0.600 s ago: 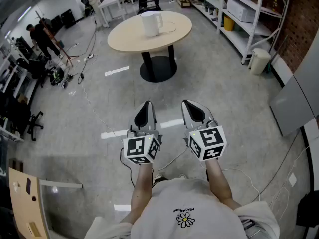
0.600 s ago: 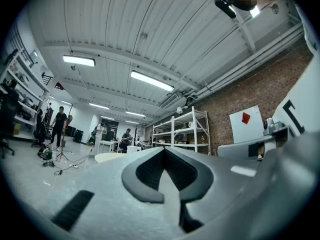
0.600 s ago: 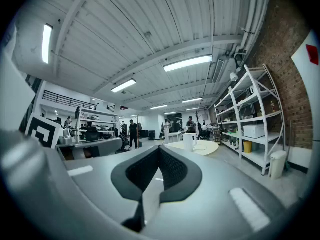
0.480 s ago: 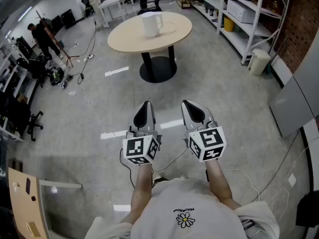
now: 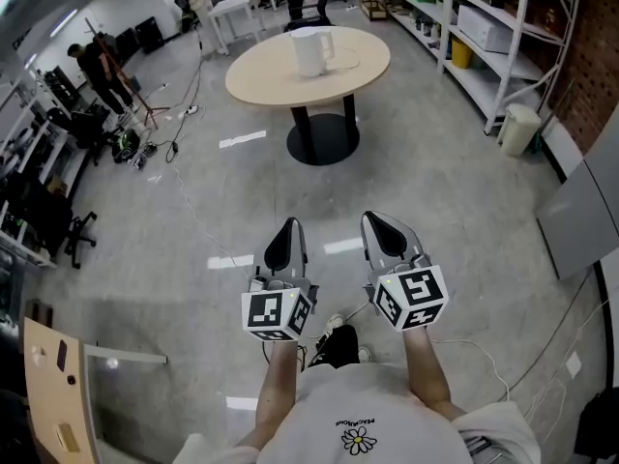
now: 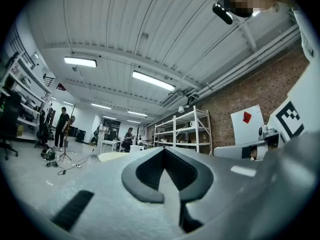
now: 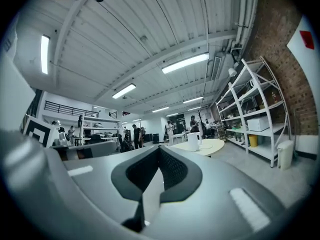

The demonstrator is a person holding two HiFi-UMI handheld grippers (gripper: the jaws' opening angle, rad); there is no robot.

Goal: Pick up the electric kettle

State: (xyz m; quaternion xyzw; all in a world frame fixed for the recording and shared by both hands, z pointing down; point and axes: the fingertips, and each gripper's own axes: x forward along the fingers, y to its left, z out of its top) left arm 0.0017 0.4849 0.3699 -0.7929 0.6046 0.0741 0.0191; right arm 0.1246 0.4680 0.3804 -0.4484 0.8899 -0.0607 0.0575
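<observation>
A white electric kettle [image 5: 312, 51] stands on a round beige table [image 5: 271, 80] far ahead across the floor; in the right gripper view the kettle [image 7: 193, 141] shows small on the same table [image 7: 212, 146]. Both grippers are held side by side in front of the person's chest, well short of the table. My left gripper [image 5: 285, 230] is shut with nothing in it, and the left gripper [image 6: 164, 151] shows its pads pressed together. My right gripper [image 5: 379, 222] is shut and empty too, the right gripper [image 7: 159, 149] pointing level toward the table.
White metal shelving [image 5: 488, 37] lines the right wall with a white bin [image 5: 519, 129] beside it. Cables [image 5: 179, 177] trail over the grey floor at the left. People [image 5: 102, 66] stand among desks and stands far left and back. A wooden board [image 5: 58, 399] lies lower left.
The view has shifted forward: the table and kettle sit slightly lower and further right in the head view, and both grippers lie lower in the picture. Both stay shut.
</observation>
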